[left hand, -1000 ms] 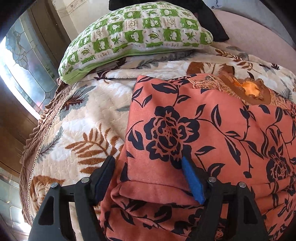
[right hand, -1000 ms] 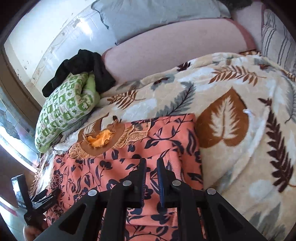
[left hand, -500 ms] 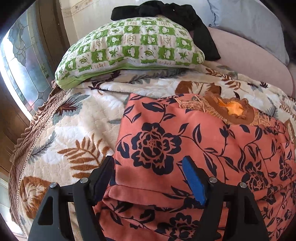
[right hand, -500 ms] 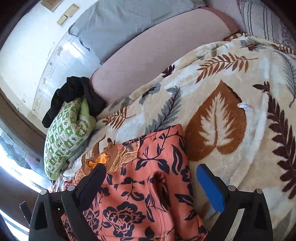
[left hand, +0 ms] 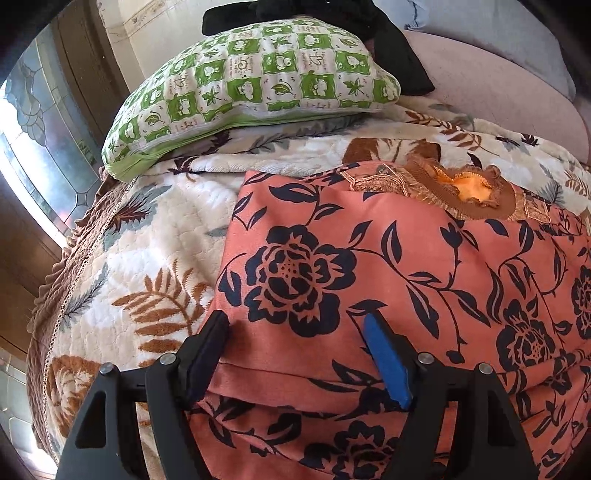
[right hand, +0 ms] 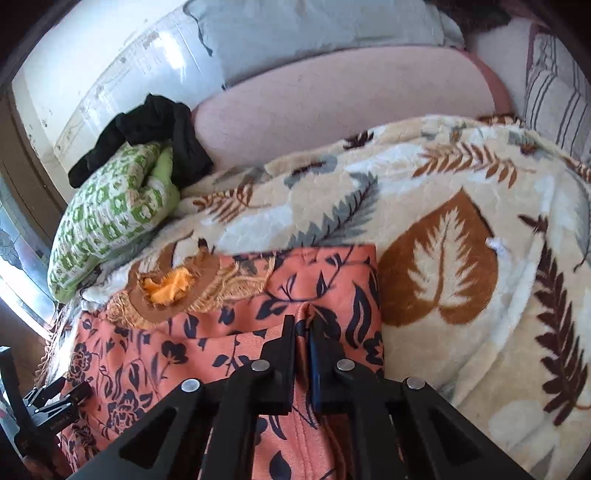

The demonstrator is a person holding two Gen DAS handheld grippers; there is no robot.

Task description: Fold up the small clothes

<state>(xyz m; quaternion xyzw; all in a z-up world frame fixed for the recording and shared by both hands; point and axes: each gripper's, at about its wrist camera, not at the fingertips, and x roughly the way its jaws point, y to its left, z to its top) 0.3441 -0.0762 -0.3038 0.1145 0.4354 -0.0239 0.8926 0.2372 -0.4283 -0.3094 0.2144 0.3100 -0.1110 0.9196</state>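
on the bed, in the left wrist view, a salmon-orange garment point(left hand: 424, 266) of soft, matte cloth printed with dark navy roses and vines lies partly folded, its near edge doubled into a rounded fold. a brown embroidered neckline point(left hand: 465, 192) with frilled trim and an orange lining sits at its far side. it rests on a plush, quilted cream blanket point(left hand: 147, 258) patterned with rust and grey fern leaves and edged with a brown ruffle. beyond it a puffy green-and-white checked pillow point(left hand: 251, 85) carries a limp black cloth point(left hand: 391, 55). a leaded glass window point(left hand: 33, 147) glows at the left. the left gripper point(left hand: 295, 332) stands wide, its black and blue pads astride the garment's folded edge, resting on the cloth without pinching it.

in the right wrist view, the same garment point(right hand: 207, 354) lies flat on the blanket point(right hand: 461, 258), where a large brown leaf shape shows. behind runs a smooth pink bolster point(right hand: 332, 99), a pale grey pillow point(right hand: 295, 26) and a striped cushion point(right hand: 557, 92) at the right. the right gripper point(right hand: 303, 332) is closed tight on a raised ridge of the garment near its right edge. the left gripper point(right hand: 55, 402) shows at the lower left corner.
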